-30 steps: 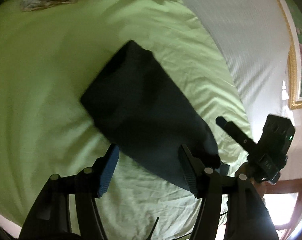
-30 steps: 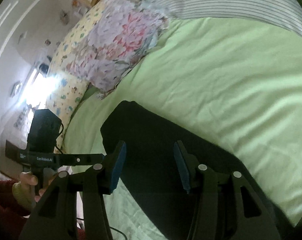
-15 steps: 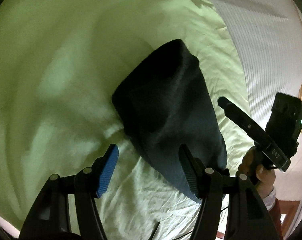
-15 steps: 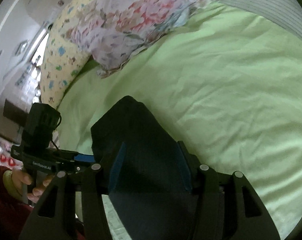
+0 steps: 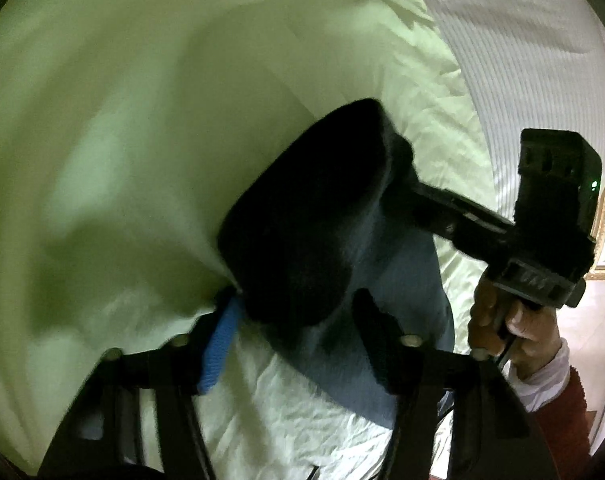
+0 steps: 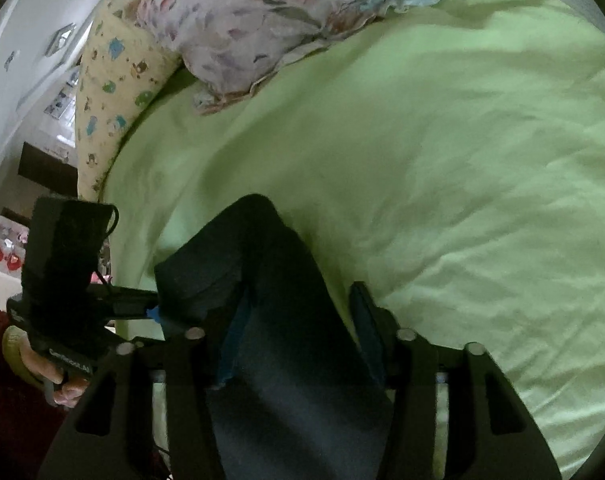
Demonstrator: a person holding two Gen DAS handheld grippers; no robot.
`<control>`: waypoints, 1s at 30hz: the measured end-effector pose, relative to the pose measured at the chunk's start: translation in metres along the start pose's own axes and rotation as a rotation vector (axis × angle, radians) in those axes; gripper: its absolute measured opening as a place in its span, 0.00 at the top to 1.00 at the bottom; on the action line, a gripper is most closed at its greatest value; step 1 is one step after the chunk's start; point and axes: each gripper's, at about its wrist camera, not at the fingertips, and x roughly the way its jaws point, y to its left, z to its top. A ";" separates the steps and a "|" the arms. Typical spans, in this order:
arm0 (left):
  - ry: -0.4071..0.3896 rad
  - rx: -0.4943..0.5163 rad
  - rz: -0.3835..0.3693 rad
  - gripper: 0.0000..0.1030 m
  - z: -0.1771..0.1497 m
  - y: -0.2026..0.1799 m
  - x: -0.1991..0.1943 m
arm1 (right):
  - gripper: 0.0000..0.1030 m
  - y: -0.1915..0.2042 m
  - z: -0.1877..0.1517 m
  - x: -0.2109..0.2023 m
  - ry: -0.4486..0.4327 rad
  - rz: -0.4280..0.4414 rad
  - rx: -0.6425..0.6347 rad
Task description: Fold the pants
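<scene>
The dark folded pants (image 5: pixel 314 232) lie on the green bedsheet (image 5: pixel 122 128). My left gripper (image 5: pixel 298 336) has its jaws wide apart, with the near edge of the pants between the blue pads. The other gripper (image 5: pixel 462 216) reaches into the pants from the right side. In the right wrist view the pants (image 6: pixel 286 320) run between the fingers of my right gripper (image 6: pixel 298 340), whose jaws are also apart. The left gripper (image 6: pixel 114 304) shows at the pants' left edge.
A floral pillow (image 6: pixel 270 20) and a yellow patterned pillow (image 6: pixel 114 72) lie at the head of the bed. A striped white cover (image 5: pixel 514 60) lies along the right side. Wrinkled green sheet (image 6: pixel 462 160) spreads beyond the pants.
Both grippers have moved in toward the pants, which now sit between the fingers of each. The pants' near part has bunched and lifted off the sheet.
</scene>
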 end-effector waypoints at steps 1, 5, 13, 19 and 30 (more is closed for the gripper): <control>0.004 0.004 0.004 0.68 0.001 -0.002 0.002 | 0.67 0.000 -0.002 -0.001 -0.004 0.005 -0.002; -0.013 0.042 -0.014 0.78 0.002 -0.012 -0.003 | 0.77 0.004 -0.008 -0.011 -0.044 -0.006 -0.002; -0.073 0.188 -0.073 0.81 -0.002 -0.065 -0.035 | 0.79 0.005 -0.029 -0.071 -0.214 0.035 0.050; -0.087 0.294 -0.126 0.81 -0.013 -0.114 -0.048 | 0.79 0.012 -0.061 -0.122 -0.349 0.046 0.091; -0.040 0.517 -0.177 0.81 -0.063 -0.198 -0.045 | 0.79 0.004 -0.156 -0.194 -0.576 0.042 0.202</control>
